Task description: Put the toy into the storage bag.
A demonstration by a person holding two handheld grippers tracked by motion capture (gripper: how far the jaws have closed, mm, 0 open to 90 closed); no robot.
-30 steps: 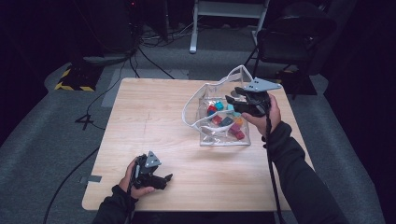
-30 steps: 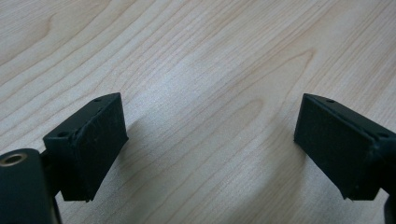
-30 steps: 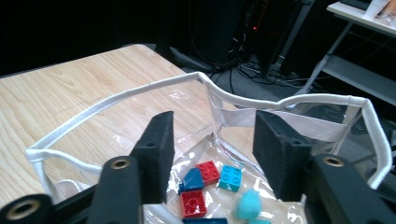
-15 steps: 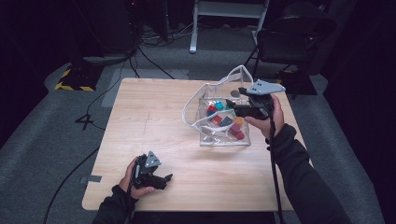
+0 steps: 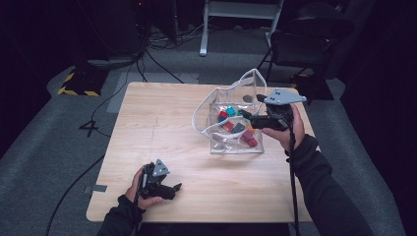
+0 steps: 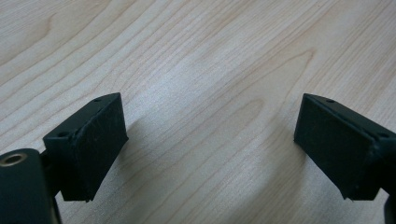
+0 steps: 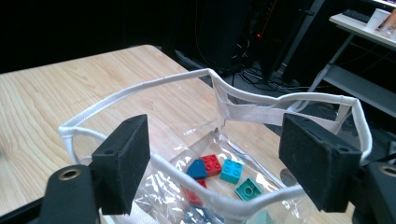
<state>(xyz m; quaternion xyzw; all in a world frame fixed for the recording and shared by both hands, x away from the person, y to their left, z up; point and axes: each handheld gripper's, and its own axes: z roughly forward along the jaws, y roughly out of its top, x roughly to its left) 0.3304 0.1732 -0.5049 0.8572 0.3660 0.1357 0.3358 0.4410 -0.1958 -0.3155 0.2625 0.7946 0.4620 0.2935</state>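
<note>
A clear plastic bag (image 5: 216, 105) with a white rim (image 7: 163, 81) stands open on the wooden table (image 5: 162, 123). Several toy bricks lie inside, among them a red one (image 7: 211, 163), a cyan one (image 7: 232, 170) and a teal one (image 7: 248, 189). My right gripper (image 5: 244, 115) hovers at the bag's right side, pointing over its mouth. Its jaws have just been opening; the bag's near rim runs below and between them (image 7: 215, 158), and the pads are off it. My left gripper (image 5: 177, 187) rests near the table's front left, open over bare wood (image 6: 210, 135).
A dark chair (image 5: 305, 39) stands behind the table's far right corner, beside a white metal frame (image 5: 236, 24). Cables trail over the grey floor at the left, near a yellow-and-black striped block (image 5: 76, 83). A small dark disc (image 5: 247, 98) lies behind the bag.
The right gripper's jaws have spread wider at the bag's rim, and that hand has eased slightly toward the person. The left hand and its gripper have stayed put.
</note>
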